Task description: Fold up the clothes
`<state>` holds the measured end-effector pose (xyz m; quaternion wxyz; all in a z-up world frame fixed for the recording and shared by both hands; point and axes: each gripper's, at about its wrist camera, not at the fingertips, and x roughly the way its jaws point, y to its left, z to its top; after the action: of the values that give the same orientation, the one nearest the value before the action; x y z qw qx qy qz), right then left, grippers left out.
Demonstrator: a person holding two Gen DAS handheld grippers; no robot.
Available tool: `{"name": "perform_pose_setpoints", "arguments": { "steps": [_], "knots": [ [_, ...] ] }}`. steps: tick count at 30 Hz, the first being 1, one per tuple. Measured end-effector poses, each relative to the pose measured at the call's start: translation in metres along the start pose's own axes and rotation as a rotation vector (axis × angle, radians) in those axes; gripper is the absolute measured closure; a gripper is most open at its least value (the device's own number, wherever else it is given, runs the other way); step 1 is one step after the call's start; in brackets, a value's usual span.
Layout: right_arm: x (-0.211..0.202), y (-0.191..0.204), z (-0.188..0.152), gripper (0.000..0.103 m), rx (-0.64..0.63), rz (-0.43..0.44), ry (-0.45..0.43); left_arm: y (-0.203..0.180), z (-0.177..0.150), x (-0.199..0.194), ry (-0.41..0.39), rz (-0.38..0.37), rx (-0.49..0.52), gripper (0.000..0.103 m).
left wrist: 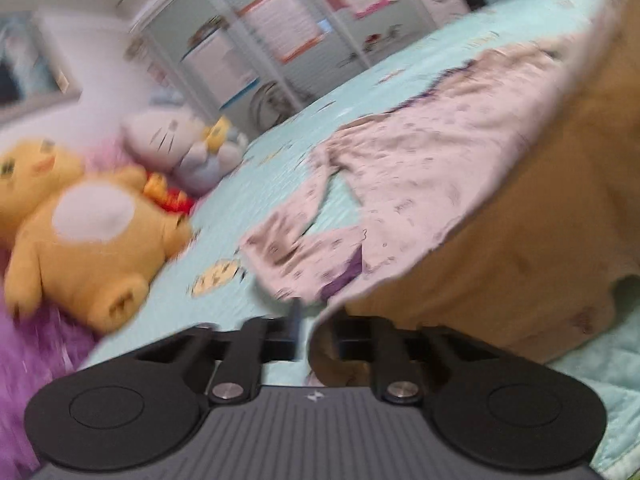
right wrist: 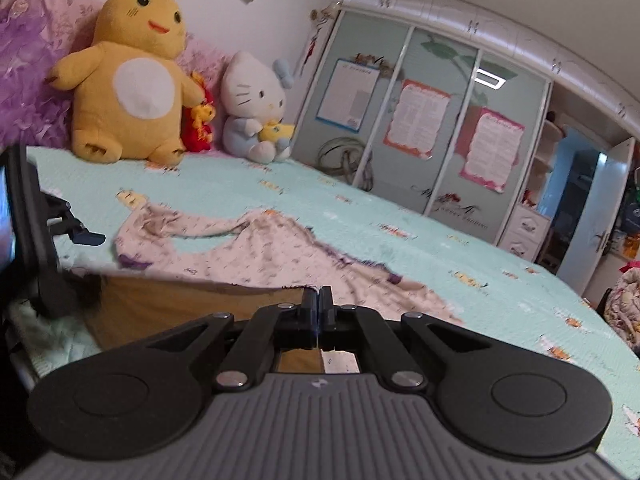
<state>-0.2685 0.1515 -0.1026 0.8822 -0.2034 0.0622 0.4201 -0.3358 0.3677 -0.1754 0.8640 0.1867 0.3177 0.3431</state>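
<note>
1. Lying across the middle of both views, the shirt (right wrist: 280, 252) is spread on the green bed (right wrist: 440, 216), its near edge lifted up.
2. Bare bed is to the right of the shirt in the right view.
3. Toys (right wrist: 128, 80) sit at the upper left, well apart from the shirt.
4. Right gripper (right wrist: 319, 300) at bottom center is closed tight on the shirt's near edge.
5. Left gripper (left wrist: 316, 316) at bottom center is tilted; its jaws are nearly shut on the shirt's edge.
6. A closet (right wrist: 432, 128) stands behind the bed.
</note>
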Motion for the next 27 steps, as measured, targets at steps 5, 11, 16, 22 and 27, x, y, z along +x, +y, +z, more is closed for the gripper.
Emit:
{"name": "perform_pose_setpoints", "arguments": {
  "steps": [5, 11, 16, 22, 27],
  "knots": [
    [0.004, 0.019, -0.02, 0.086, -0.067, 0.04, 0.067, 0.018, 0.001, -0.013, -0.039, -0.007, -0.069, 0.1],
    [-0.003, 0.034, -0.069, 0.054, -0.138, 0.047, 0.207, 0.035, 0.019, -0.033, -0.092, 0.018, -0.091, 0.1],
    [0.004, 0.032, -0.085, 0.054, -0.097, 0.041, 0.265, 0.056, 0.042, -0.054, -0.136, 0.036, -0.114, 0.099],
    [0.004, 0.028, -0.092, 0.054, -0.107, -0.017, 0.259, 0.075, 0.055, -0.065, -0.176, 0.093, -0.131, 0.098],
    [0.0, 0.0, -0.099, 0.053, -0.019, -0.085, 0.288, 0.071, 0.031, -0.038, -0.06, 0.091, -0.135, 0.098]
  ]
}}
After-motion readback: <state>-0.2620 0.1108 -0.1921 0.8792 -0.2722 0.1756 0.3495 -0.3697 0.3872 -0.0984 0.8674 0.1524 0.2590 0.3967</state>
